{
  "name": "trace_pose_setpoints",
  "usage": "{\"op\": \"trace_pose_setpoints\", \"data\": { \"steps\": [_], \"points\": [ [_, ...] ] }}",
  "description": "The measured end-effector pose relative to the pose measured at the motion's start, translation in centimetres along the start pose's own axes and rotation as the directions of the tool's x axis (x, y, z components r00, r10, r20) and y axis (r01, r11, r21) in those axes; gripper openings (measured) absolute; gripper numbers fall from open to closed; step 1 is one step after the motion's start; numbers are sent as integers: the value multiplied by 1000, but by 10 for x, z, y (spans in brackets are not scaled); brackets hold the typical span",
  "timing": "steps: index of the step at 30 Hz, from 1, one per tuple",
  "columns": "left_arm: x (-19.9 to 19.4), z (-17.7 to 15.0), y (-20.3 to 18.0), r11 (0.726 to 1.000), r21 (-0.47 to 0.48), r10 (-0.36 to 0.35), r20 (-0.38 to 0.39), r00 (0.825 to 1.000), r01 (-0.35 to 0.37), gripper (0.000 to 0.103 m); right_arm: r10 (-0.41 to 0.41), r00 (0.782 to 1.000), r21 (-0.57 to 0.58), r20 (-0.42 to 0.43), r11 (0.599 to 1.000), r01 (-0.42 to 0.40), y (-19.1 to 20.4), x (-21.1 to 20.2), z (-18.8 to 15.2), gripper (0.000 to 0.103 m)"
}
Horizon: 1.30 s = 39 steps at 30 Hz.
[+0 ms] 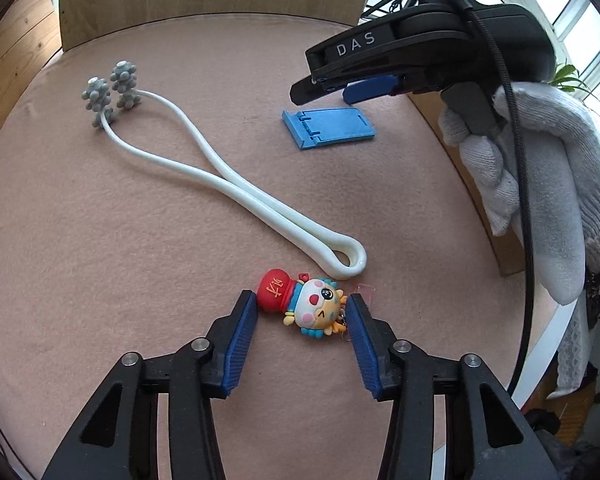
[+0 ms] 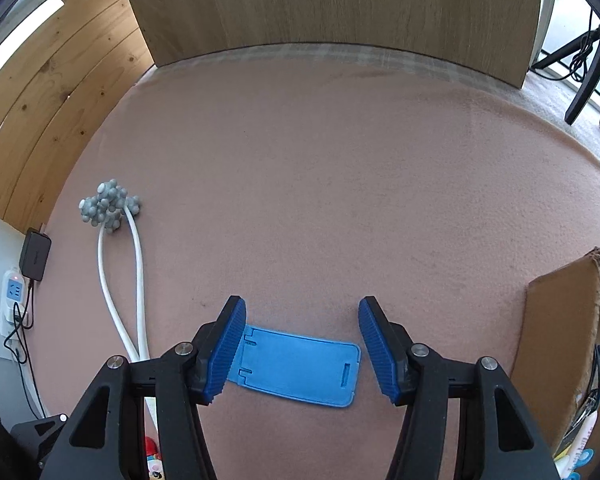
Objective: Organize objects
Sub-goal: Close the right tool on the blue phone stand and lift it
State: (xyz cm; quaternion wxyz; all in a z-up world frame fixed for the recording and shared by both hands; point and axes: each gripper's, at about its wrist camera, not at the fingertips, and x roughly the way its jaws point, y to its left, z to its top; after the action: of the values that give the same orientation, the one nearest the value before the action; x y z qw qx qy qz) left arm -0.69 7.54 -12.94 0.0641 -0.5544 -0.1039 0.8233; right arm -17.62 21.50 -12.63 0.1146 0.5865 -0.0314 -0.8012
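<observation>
Left hand-held gripper wide around toy keychain, right hand-held gripper wide over blue stand; massager beside stand also unsorted, box barely filled.

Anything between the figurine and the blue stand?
Yes: the white massager loop crosses between the figurine and stand, seen in the left wrist view.

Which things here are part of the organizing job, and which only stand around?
For the job: cartoon figure keychain between the open left jaws; blue folding stand between the open right jaws; white massage roller; cardboard box.

Standing around: power strip, black adapter, tripod.
</observation>
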Motion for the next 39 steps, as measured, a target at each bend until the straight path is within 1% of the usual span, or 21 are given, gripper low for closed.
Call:
{"op": "trace_pose_setpoints", "data": {
  "steps": [1,4,8,13,16,18,20,22,24,26,27,30,33,39],
  "points": [
    [-1,0,2,1000,-5,2,3,1000,-2,49,6,1000,2,4,1000,-6,0,-1,1,55],
    [-3,-1,8,1000,-24,0,9,1000,0,49,15,999,-12,-30,1000,-16,-1,-2,0,56],
    [-8,-2,19,999,-48,13,17,1000,-12,49,38,996,-43,-86,998,-42,2,-7,-9,56],
    [-16,-4,42,995,-91,36,25,999,-34,49,58,990,-84,-126,994,-69,7,-13,-32,56],
    [-22,-4,58,992,-111,62,30,998,-59,49,85,985,-92,-151,991,-100,14,-17,-48,56],
    [-25,-2,69,990,-119,79,32,996,-74,49,123,978,-89,-169,986,-139,20,-18,-56,56],
    [-29,-1,79,987,-130,94,34,995,-89,49,142,975,-86,-169,984,-158,25,-20,-62,56],
    [-31,2,81,984,-149,104,45,994,-96,49,109,985,-89,-136,989,-121,26,-24,-65,56],
    [-34,3,85,981,-169,106,47,993,-97,50,38,995,-110,-90,993,-48,29,-26,-63,56],
    [-39,-1,85,978,-187,105,49,993,-94,52,-5,998,-120,-60,993,-3,32,-25,-60,56],
    [-38,4,98,977,-195,100,50,994,-88,52,-13,999,-118,-51,993,7,31,-24,-58,56],
    [-39,-5,95,974,-218,81,53,995,-68,53,-28,999,-122,-39,992,23,33,-20,-57,56],
    [-34,-9,92,971,-214,114,35,993,-104,53,-50,998,-147,-39,988,44,40,-12,-57,56],
    [-27,-2,89,967,-223,135,54,989,-120,53,-121,992,-198,-17,973,116,51,-7,-58,55]
  ]
}}
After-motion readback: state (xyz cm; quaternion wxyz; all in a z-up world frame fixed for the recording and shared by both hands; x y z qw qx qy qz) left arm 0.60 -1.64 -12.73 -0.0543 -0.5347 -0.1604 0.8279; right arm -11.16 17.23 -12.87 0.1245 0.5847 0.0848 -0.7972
